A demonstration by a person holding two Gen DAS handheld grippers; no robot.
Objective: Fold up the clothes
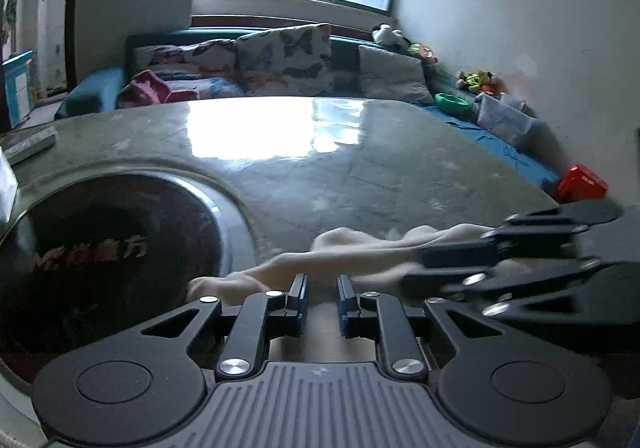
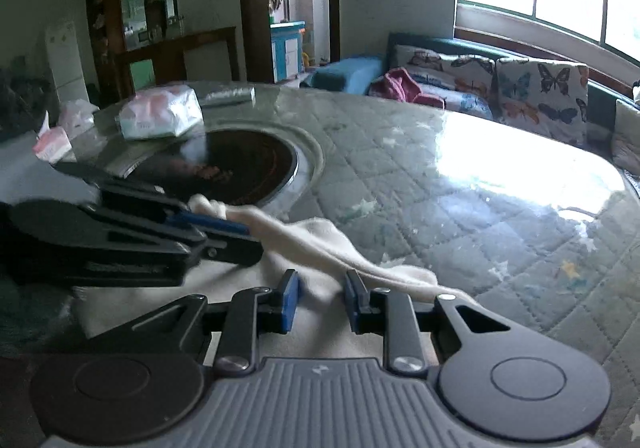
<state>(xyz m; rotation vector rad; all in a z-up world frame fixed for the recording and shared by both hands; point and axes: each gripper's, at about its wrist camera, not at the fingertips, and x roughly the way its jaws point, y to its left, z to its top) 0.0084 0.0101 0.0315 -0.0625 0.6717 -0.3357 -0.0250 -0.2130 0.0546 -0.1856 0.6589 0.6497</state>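
Cream garment (image 1: 360,248) bunched on the table (image 1: 400,167), both grippers at its near edge.
Left gripper (image 1: 322,298): pads apart, cloth lying between and just ahead. Right gripper (image 2: 322,298): also parted, cloth ridge running between pads. Right view shows the left gripper's blue pads against the ridge, grip unclear; also tissue packs (image 2: 160,115) behind the round dark inset (image 2: 240,167).
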